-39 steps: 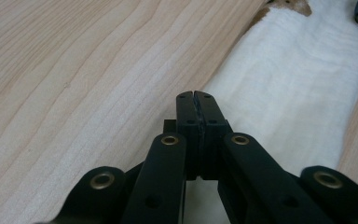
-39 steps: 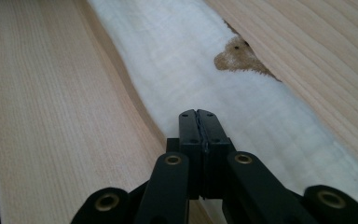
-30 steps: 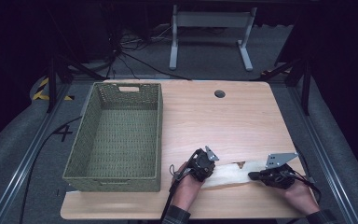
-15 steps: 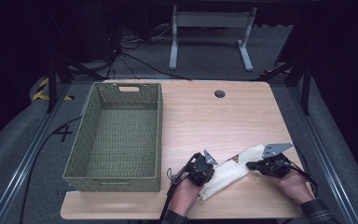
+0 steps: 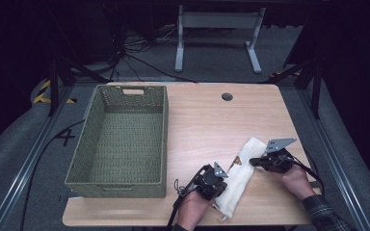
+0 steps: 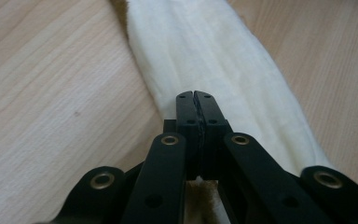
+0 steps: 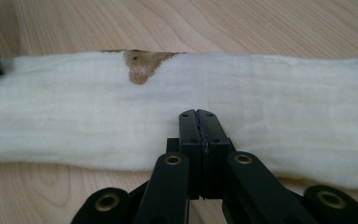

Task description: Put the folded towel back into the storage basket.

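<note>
A cream cloth (image 5: 241, 171), folded into a long strip, lies slantwise on the wooden table (image 5: 212, 120) near its front right. It has a brown stain (image 5: 237, 161) on one edge, which the right gripper view shows at the far edge (image 7: 142, 65). My left gripper (image 5: 220, 180) is shut, and its tips (image 6: 195, 95) rest on the near end of the cloth (image 6: 223, 60). My right gripper (image 5: 253, 161) is shut too. Its tips (image 7: 198, 114) lie on the cloth (image 7: 261, 93) at the side of the strip's far half. I see no fold pinched between either pair of jaws.
A deep green woven basket (image 5: 165, 139) with nothing in it stands on the table's left half. A round cable hole (image 5: 227, 96) sits near the far edge. Beyond the table a metal stand (image 5: 217, 19) and cables lie on the dark floor.
The cloth has swung from lying across the table to slanting away. My right gripper moved away from me with the cloth's far end. My left gripper stayed put.
</note>
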Available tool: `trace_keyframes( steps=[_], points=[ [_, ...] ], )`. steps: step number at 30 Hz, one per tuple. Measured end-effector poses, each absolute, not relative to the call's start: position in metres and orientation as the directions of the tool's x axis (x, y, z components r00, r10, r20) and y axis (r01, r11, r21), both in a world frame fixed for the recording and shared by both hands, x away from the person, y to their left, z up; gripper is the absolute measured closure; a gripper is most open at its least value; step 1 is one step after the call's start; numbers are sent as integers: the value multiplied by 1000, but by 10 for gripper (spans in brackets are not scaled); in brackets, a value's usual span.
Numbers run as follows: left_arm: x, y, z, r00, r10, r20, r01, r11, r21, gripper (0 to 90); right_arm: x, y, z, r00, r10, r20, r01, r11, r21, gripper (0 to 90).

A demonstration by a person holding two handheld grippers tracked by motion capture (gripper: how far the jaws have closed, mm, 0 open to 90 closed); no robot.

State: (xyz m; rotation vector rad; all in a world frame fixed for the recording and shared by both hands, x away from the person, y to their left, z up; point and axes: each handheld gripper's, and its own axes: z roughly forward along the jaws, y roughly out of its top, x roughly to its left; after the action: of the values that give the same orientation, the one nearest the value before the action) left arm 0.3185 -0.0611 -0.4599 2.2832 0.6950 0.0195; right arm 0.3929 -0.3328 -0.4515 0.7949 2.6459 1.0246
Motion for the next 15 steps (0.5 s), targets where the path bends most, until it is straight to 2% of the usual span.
trace_keyframes(
  steps=[15],
  points=[
    [305, -84, -461, 886, 415, -208, 440, -607, 662, 898, 416, -316, -454, -864, 503, 24, 378, 616, 691, 896]
  ],
)
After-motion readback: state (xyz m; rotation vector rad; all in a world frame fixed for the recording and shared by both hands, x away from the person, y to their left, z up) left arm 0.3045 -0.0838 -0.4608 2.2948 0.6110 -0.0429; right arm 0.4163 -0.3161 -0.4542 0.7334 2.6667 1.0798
